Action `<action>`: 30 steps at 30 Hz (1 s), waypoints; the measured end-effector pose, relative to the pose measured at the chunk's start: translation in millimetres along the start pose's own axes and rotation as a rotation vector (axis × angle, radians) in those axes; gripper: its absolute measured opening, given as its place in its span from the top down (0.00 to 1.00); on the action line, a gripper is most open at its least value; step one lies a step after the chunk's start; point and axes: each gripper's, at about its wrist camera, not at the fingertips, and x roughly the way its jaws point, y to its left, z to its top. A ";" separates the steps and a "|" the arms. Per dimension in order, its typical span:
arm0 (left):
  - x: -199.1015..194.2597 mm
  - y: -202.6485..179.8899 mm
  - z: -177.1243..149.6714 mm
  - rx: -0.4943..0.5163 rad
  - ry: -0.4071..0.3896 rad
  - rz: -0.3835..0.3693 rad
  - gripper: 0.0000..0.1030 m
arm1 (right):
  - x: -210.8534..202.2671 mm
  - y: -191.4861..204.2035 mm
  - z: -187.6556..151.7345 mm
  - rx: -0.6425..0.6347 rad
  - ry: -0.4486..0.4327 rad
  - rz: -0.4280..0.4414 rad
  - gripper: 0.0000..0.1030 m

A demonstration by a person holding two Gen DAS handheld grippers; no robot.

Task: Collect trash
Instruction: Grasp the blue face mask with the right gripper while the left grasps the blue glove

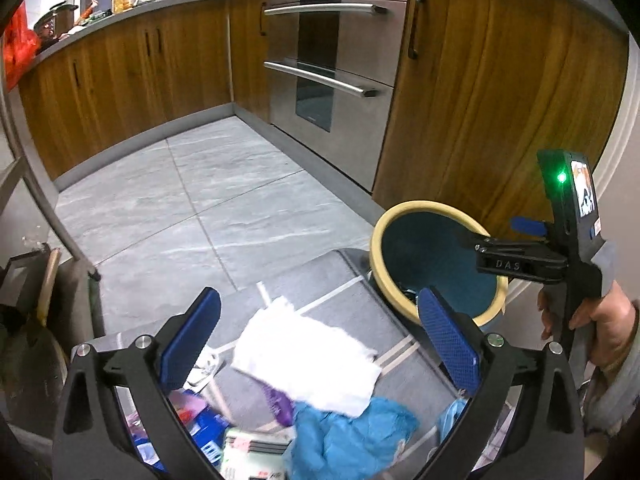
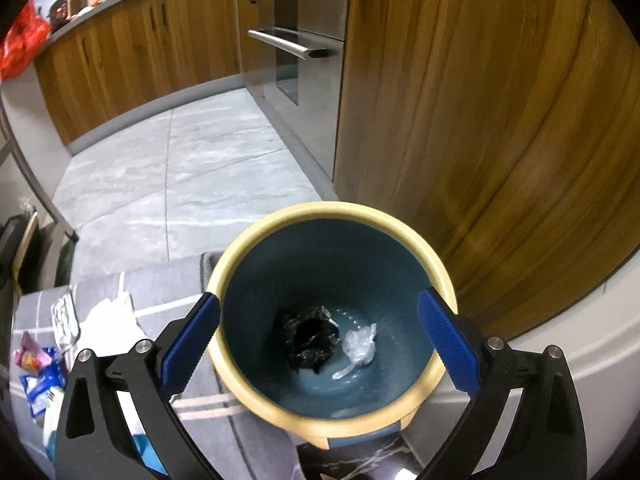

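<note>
Bin [image 2: 332, 412]: smooth plastic, matt teal inside, cream rim. Inside it, crumpled glossy black film [image 2: 308, 340] beside a clear crinkled plastic wad [image 2: 360, 346]. Left of bin, on woven grey mat [image 1: 340, 272]: soft white paper towel [image 1: 308, 356], wrinkled blue plastic bag [image 1: 352, 436]. Behind bin: varnished wood cabinets [image 1: 500, 100], brushed steel oven [image 1: 340, 72], matt stone-look floor tiles [image 1: 180, 200].

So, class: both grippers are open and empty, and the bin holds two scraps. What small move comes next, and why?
Probably lower the open left gripper onto the white paper on the mat and close. It lies right between the fingers, and the bin stands close beside it.
</note>
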 end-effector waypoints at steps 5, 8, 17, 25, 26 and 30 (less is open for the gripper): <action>-23.3 9.7 -12.9 -0.002 -0.006 0.026 0.06 | -20.9 14.2 -1.4 -0.032 -0.033 0.032 0.05; -36.4 14.3 -21.9 -0.007 -0.012 0.024 0.06 | -33.3 24.7 -5.4 -0.062 -0.039 0.067 0.05; -48.8 25.9 -62.4 -0.024 0.018 0.003 0.06 | -63.4 36.3 -26.3 -0.026 0.015 0.169 0.05; -33.8 32.2 -101.9 -0.018 0.091 -0.006 0.06 | -67.9 45.0 -49.1 0.088 0.125 0.153 0.05; -30.6 32.2 -105.5 -0.016 0.103 -0.006 0.06 | -66.6 47.7 -52.8 0.091 0.146 0.142 0.05; -18.9 27.0 -115.2 0.002 0.143 -0.017 0.06 | -61.2 57.3 -70.9 0.124 0.233 0.142 0.05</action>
